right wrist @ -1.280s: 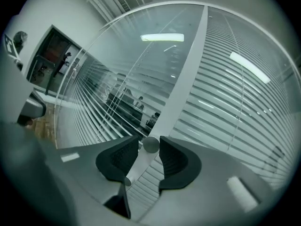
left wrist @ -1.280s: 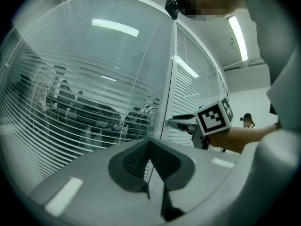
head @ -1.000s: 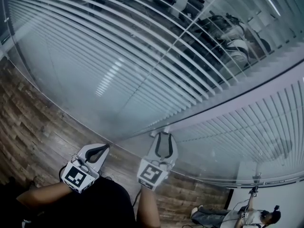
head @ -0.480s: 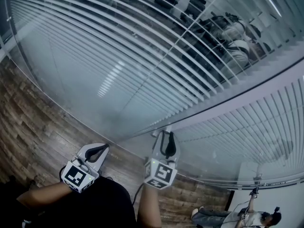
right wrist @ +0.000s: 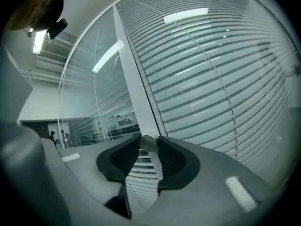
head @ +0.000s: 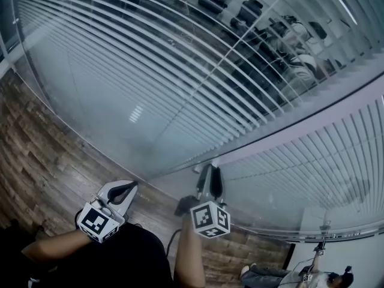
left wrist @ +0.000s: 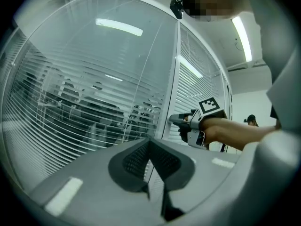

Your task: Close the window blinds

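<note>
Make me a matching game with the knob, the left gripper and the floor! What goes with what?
Things:
1. knob
2. left gripper
3. floor

States:
A. brown wood
B. empty, fingers together
C. pinched by the right gripper

Pairs: 1-C, 2-B, 3-A.

The right gripper's fingers have just been closing, with the knob between them.

Partly open white blinds (head: 120,59), silver knob (right wrist: 148,141)
</note>
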`<state>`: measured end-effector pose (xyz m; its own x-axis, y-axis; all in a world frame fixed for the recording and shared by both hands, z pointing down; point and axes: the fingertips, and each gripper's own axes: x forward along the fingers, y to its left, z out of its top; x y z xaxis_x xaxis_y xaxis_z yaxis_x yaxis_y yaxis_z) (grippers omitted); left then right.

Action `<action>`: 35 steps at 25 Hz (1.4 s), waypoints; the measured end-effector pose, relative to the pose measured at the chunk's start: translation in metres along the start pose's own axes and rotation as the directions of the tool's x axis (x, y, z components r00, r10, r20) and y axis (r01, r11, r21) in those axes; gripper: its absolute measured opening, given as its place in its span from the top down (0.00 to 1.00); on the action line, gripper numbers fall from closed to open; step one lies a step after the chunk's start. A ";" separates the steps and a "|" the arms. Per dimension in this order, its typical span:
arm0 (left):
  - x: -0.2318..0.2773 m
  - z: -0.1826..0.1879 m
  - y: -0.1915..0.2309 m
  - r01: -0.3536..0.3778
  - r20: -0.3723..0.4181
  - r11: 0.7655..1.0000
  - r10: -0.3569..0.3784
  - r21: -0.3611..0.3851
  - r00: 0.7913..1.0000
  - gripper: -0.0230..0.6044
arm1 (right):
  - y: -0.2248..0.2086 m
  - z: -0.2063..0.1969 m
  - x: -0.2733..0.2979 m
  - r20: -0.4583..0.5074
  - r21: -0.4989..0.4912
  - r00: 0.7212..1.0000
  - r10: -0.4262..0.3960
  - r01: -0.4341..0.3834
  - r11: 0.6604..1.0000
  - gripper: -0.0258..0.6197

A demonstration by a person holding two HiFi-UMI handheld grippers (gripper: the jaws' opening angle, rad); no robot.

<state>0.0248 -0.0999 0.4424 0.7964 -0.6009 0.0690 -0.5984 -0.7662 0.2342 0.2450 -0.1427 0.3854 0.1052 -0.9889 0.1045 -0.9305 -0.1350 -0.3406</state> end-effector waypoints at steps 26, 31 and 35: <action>-0.019 -0.012 -0.014 -0.026 0.005 0.999 0.026 -0.022 1.000 0.96 | 0.024 -0.020 -0.008 -0.035 -0.997 0.980 -0.194 -0.019 0.081 0.75; -0.015 -0.014 -0.012 -0.030 0.005 0.999 0.030 -0.036 1.000 0.96 | 0.019 -0.011 -0.006 -0.100 -0.719 0.995 -0.023 -0.056 0.693 0.71; -0.015 -0.018 -0.015 -0.030 -0.002 0.999 0.030 -0.042 1.000 0.96 | 0.008 -0.012 -0.007 -0.086 -0.396 0.995 0.046 -0.076 0.915 0.71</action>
<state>0.0238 -0.0754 0.4556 0.7783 -0.6230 0.0777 -0.6177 -0.7375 0.2730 0.2328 -0.1359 0.3927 0.0321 -0.9851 0.1687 -0.9984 -0.0239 0.0503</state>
